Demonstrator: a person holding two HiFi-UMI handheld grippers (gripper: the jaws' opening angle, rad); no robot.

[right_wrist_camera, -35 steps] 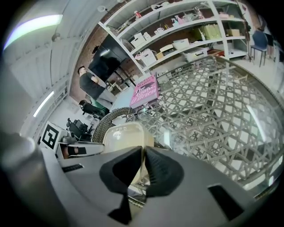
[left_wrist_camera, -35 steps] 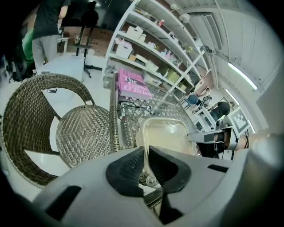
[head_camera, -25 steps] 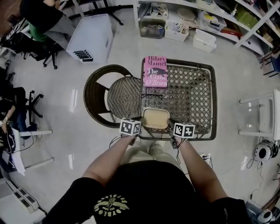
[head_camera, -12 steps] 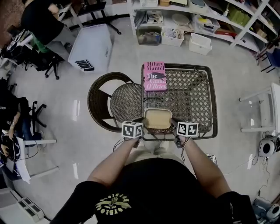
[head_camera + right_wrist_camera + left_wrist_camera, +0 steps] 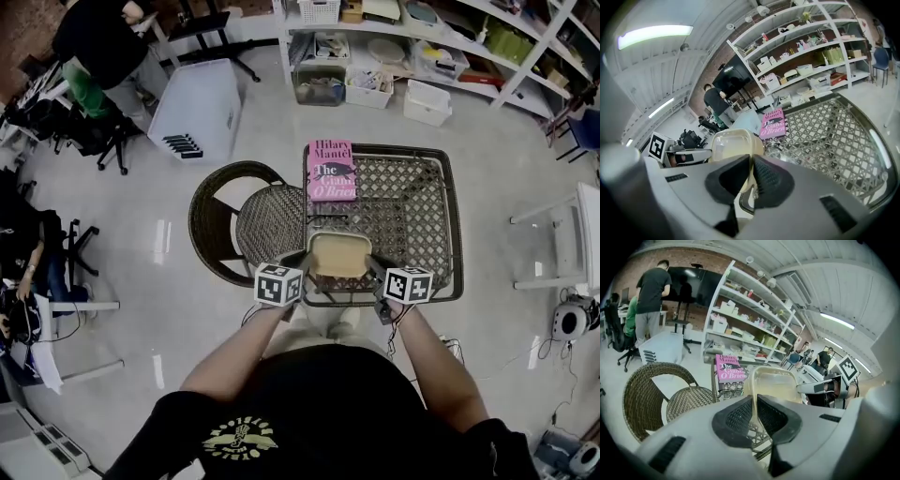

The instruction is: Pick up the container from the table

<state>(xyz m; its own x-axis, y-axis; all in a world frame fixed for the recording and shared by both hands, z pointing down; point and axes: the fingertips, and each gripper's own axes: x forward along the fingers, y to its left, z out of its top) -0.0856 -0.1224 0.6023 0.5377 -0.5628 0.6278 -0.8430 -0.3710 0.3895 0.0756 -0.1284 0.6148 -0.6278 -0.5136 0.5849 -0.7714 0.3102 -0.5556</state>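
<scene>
1. The head view looks steeply down from above the person onto the wicker table (image 5: 417,211), a chair (image 5: 211,220) at its left, shelves (image 5: 441,42) along the far side
2. The left claw view rides on the left claw (image 5: 300,262), close behind its jaws, low at the table's near edge, facing far and rightward
3. The right claw view sits likewise on the right claw (image 5: 373,264), facing far and leftward
4. All three share the container (image 5: 337,255), the pink book (image 5: 331,171) and the shelves; each claw view catches the other claw
</scene>
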